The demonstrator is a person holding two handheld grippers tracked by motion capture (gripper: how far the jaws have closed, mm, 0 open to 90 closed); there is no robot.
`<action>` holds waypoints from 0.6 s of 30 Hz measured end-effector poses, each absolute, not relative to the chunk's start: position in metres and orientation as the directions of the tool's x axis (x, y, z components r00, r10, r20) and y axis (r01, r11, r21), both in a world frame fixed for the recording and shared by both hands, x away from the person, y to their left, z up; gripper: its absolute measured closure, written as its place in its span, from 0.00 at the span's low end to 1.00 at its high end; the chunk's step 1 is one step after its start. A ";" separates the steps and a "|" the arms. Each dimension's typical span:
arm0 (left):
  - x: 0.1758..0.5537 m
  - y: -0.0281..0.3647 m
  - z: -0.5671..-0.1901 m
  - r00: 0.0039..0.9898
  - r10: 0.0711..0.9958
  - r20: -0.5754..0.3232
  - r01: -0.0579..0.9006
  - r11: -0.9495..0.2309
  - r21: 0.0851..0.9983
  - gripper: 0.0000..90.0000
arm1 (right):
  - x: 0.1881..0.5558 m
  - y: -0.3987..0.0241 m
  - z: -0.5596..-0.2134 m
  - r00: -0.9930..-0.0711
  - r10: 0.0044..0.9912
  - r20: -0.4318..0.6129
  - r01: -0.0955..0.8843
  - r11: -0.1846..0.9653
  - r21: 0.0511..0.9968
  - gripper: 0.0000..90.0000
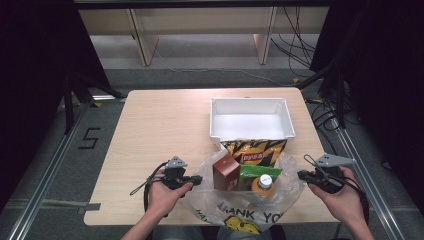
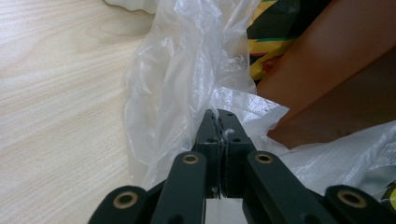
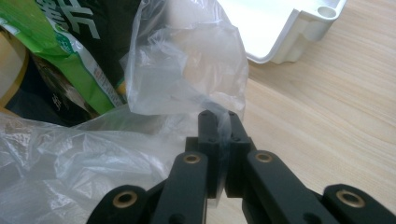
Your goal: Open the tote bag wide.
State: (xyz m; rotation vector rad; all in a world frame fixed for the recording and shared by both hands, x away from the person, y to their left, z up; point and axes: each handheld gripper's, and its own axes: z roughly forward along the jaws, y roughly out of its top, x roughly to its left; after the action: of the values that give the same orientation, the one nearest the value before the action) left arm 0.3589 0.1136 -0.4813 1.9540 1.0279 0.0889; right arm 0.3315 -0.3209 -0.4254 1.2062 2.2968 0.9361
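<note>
A clear plastic bag (image 1: 235, 210) printed "THANK YOU" lies at the table's near edge. Inside it are a brown box (image 1: 226, 170), a yellow-black chip bag (image 1: 255, 150), a green snack packet (image 1: 252, 173) and an orange-capped bottle (image 1: 263, 184). My left gripper (image 1: 198, 179) is shut on the bag's left edge; in the left gripper view the thin film (image 2: 187, 74) is pinched between the jaws (image 2: 219, 116). My right gripper (image 1: 301, 174) is shut on the bag's right edge (image 3: 187, 70), the film caught at the jaw tips (image 3: 218, 116). The bag's mouth is held apart between the two.
A white plastic tray (image 1: 251, 102) stands just behind the bag at the table's right half; its corner (image 3: 303, 28) shows in the right gripper view. Bare wooden tabletop (image 1: 160, 130) spreads to the left. Cables and desk legs lie on the floor beyond.
</note>
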 end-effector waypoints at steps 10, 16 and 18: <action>0.359 0.112 -0.485 0.652 0.687 -0.322 0.634 -0.262 0.727 0.98 | 0.328 -0.318 -0.425 -0.522 0.853 0.019 0.633 0.373 0.678 1.00; 0.359 0.111 -0.488 0.648 0.691 -0.320 0.641 -0.268 0.719 0.98 | 0.332 -0.320 -0.426 -0.547 0.837 -0.018 0.612 0.415 0.674 1.00; 0.359 0.112 -0.488 0.648 0.691 -0.321 0.645 -0.273 0.714 0.98 | 0.332 -0.320 -0.427 -0.546 0.838 -0.020 0.613 0.415 0.673 1.00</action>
State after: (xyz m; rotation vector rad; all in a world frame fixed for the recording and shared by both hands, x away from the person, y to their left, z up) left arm 0.3595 0.1115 -0.4880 1.9857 1.0428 0.0657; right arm 0.3318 -0.3205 -0.4265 1.2471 2.3218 0.8834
